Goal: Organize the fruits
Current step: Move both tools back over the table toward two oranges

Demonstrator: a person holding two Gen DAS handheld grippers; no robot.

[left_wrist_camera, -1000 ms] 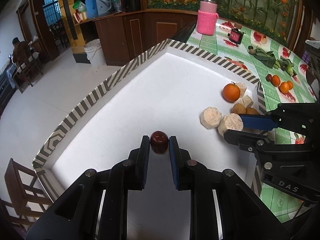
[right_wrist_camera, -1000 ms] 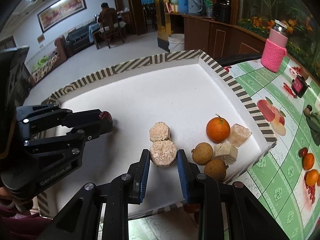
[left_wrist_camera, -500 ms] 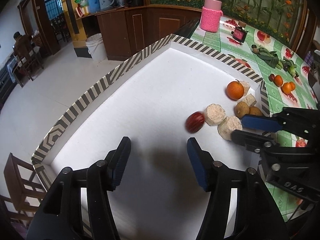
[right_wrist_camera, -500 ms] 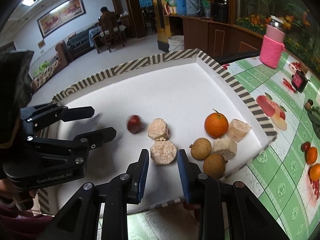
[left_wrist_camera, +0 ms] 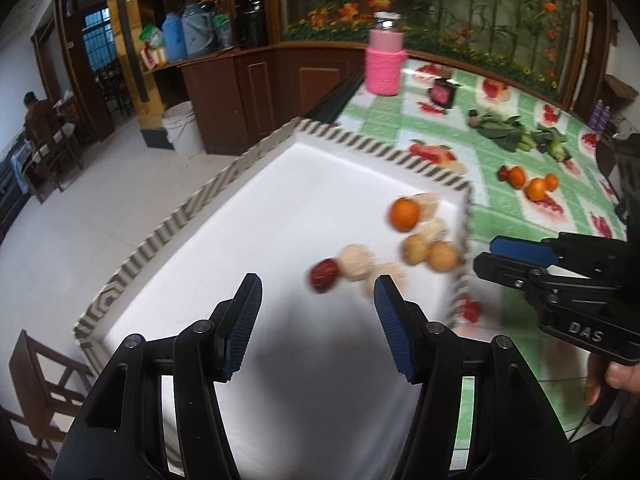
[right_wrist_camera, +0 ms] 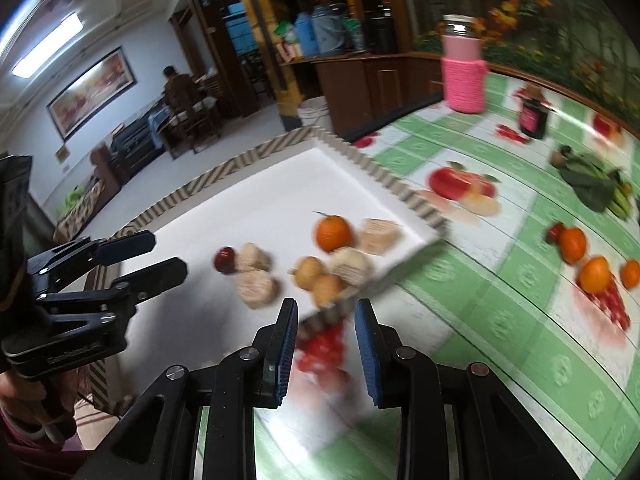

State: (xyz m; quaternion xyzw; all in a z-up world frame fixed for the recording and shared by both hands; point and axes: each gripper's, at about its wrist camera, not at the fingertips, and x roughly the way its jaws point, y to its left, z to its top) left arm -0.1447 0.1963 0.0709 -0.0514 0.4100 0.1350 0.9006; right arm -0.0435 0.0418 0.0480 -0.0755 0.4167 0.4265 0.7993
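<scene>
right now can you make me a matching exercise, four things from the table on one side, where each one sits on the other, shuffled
Things:
1. dark red round fruit
2. orange citrus with a stem
3. pink knitted bottle
4. left gripper

Places or states:
A. on the green fruit-print tablecloth
B. open, holding nothing
C. in the white tray, beside a tan puck
D. in the tray near its far right rim

Pairs: 1-C, 2-D, 3-A, 4-B
</scene>
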